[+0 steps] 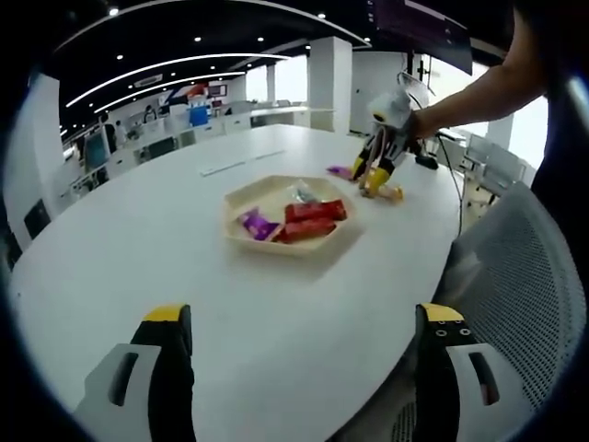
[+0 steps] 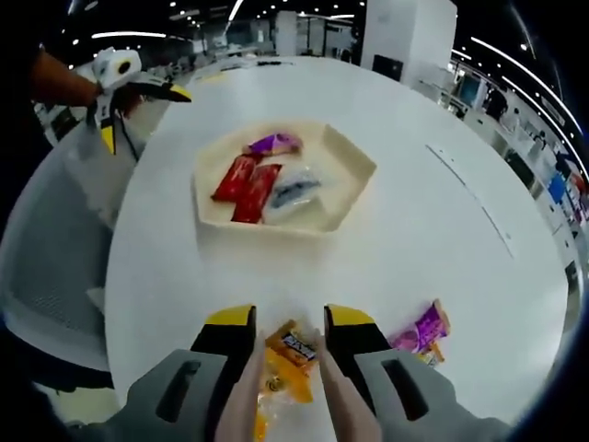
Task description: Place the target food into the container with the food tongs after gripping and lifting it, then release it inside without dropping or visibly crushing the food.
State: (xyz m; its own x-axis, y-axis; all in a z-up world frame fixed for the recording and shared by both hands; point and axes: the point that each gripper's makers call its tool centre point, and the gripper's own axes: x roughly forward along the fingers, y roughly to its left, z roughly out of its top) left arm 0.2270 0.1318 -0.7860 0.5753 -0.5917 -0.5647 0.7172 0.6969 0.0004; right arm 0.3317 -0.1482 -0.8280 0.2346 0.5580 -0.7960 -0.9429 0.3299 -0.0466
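Orange snack packet (image 2: 287,361): lies on the white surface (image 2: 442,249), between the yellow-tipped jaws of the right claw (image 2: 289,333). Jaws stand close on either side of it; whether they press it or merely flank it cannot be told. Pale tong arms run back from the jaws.

Purple snack packet (image 2: 421,329): on the surface just beside the right claw, apart from the orange one.

Container (image 2: 354,170): cream hexagonal tray, farther along the surface, well apart from the orange packet. Contents: two red packets (image 2: 247,187), one purple packet (image 2: 273,143), one clear-and-blue packet (image 2: 294,191) (all lying flat, some touching).

Left claw (image 1: 304,331): jaws spread wide, holding nothing, hovering over bare surface near the table edge; the tray (image 1: 241,204) lies ahead of it.

In the left gripper view: right claw (image 1: 375,175) touching the surface beyond the tray, a person's arm (image 1: 479,92) behind it.

Surroundings: mesh-backed grey chair (image 1: 525,276) beside the surface; open office with ceiling lights behind.
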